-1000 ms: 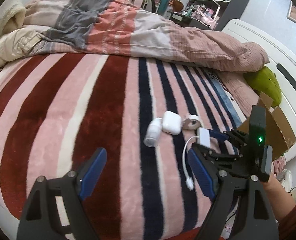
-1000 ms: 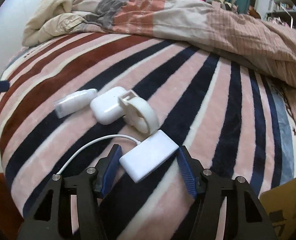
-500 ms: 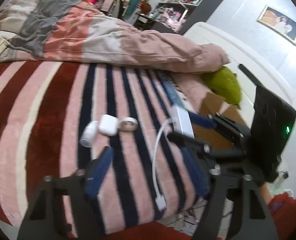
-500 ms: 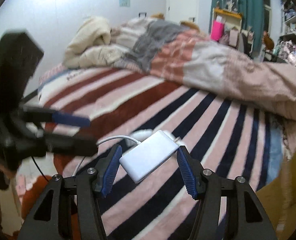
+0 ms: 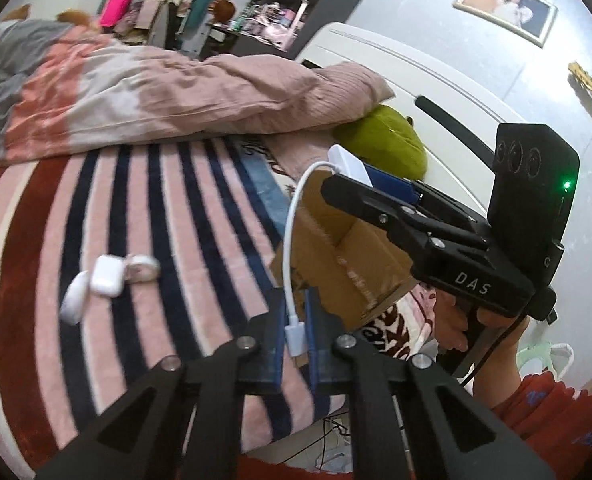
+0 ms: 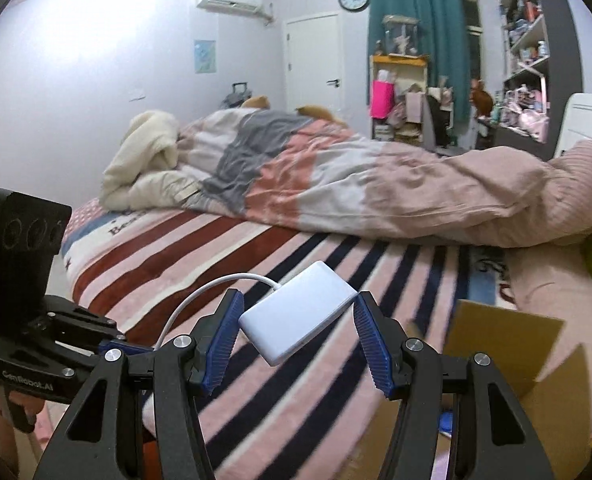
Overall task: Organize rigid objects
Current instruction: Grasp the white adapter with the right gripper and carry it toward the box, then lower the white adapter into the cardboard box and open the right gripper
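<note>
Lifted off the striped blanket (image 5: 168, 208) since a second ago, our white adapter (image 6: 297, 312) sits pinched in the right gripper (image 6: 296, 330) over the cardboard box (image 5: 335, 240) at four o'clock — its plug (image 5: 296, 334) now clamped by our left gripper (image 5: 295, 336).

Rumpled duvet (image 6: 335, 176) on striped blanket (image 5: 144, 216); green cushion (image 5: 383, 144).

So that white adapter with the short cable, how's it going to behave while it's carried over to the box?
The white adapter body looks rigid and probably light; the right gripper holds it clear of the bed. Its cable is floppy, bowing between the grippers, so the left gripper, which just closed on the plug, likely stops it swinging. The smooth shell sits cornerwise, so it may twist.
</note>
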